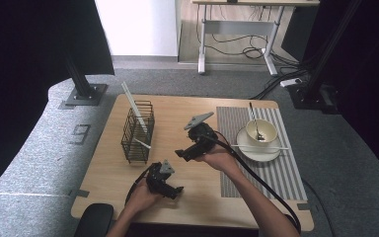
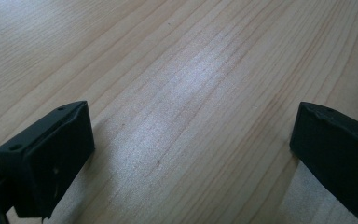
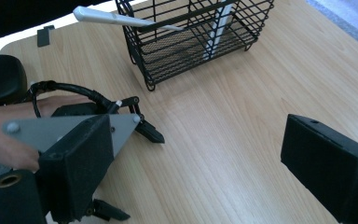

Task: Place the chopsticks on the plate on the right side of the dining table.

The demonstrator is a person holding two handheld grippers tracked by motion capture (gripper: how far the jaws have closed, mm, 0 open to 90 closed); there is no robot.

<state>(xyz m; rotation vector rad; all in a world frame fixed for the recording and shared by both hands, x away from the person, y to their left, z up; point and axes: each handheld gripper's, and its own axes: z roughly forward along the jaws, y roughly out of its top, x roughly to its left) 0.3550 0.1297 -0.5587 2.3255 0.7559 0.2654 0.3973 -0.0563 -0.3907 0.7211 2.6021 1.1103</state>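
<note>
Nearby, wire basket (image 1: 138,132) left of right gripper (image 1: 183,154), bowl (image 1: 261,130) behind.

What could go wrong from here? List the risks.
1. The white utensil pokes out through the side of the wire basket; a passing jaw might snag it.
2. A chopstick lies loosely across the plate rim and could roll off.
3. The right gripper, jaws open and empty, trails its cable near the plate.
</note>
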